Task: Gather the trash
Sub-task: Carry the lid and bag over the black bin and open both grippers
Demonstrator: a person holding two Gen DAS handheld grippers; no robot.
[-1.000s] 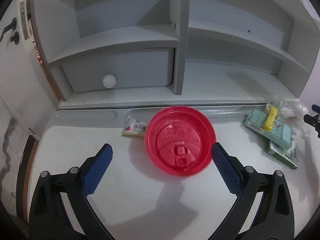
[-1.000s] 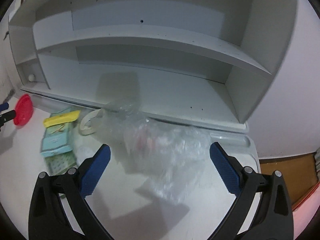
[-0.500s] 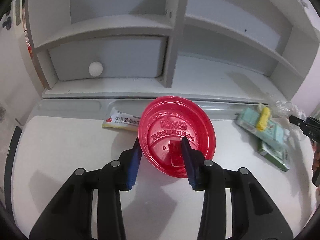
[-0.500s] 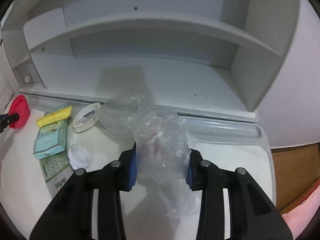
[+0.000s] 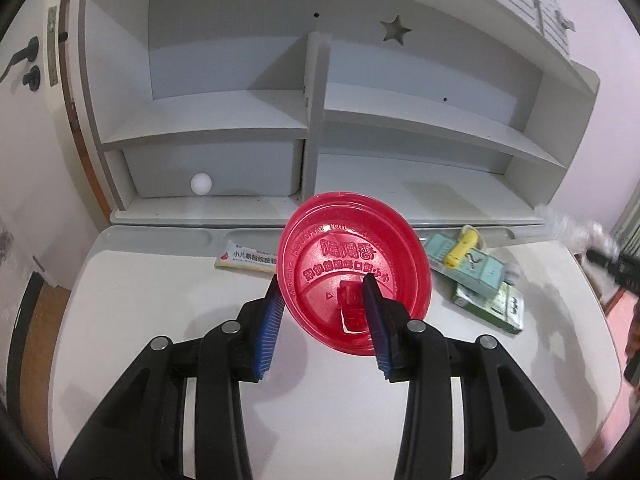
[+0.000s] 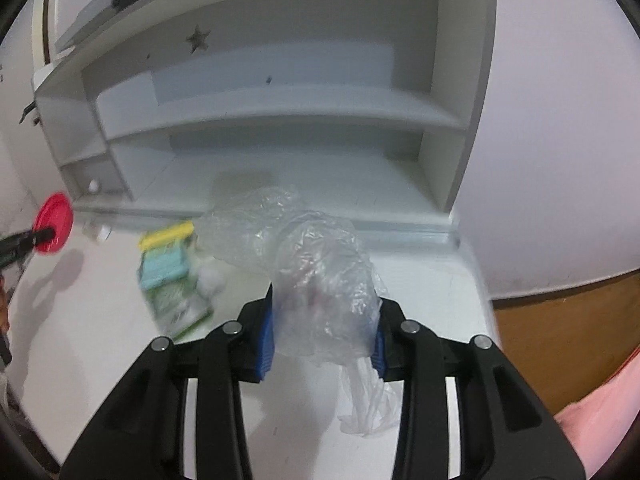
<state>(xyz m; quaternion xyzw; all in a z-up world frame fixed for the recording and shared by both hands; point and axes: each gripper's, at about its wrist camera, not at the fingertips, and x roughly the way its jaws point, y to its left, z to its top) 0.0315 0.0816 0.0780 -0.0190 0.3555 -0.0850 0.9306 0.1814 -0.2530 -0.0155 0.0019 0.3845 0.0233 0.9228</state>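
Note:
My left gripper (image 5: pixel 324 304) is shut on a round red plastic lid (image 5: pixel 360 256) with raised lettering and holds it tilted above the white desk (image 5: pixel 160 300). The lid also shows far left in the right wrist view (image 6: pixel 54 218). My right gripper (image 6: pixel 324 316) is shut on a crumpled clear plastic bag (image 6: pixel 316 264) and holds it above the desk; a loose tail hangs below the fingers. The bag appears blurred at the right edge of the left wrist view (image 5: pixel 576 232).
A white sachet with red print (image 5: pixel 246 258) lies by the desk's back groove. Teal and green packets with a yellow item (image 5: pixel 472 264) lie to the right, also in the right wrist view (image 6: pixel 166 264). A grey shelf unit (image 5: pixel 312 120) with a white-knobbed drawer (image 5: pixel 200 183) stands behind.
Both grippers closed from wide open, the left on the red lid and the right on the plastic bag. Both have since lifted their loads off the desk.

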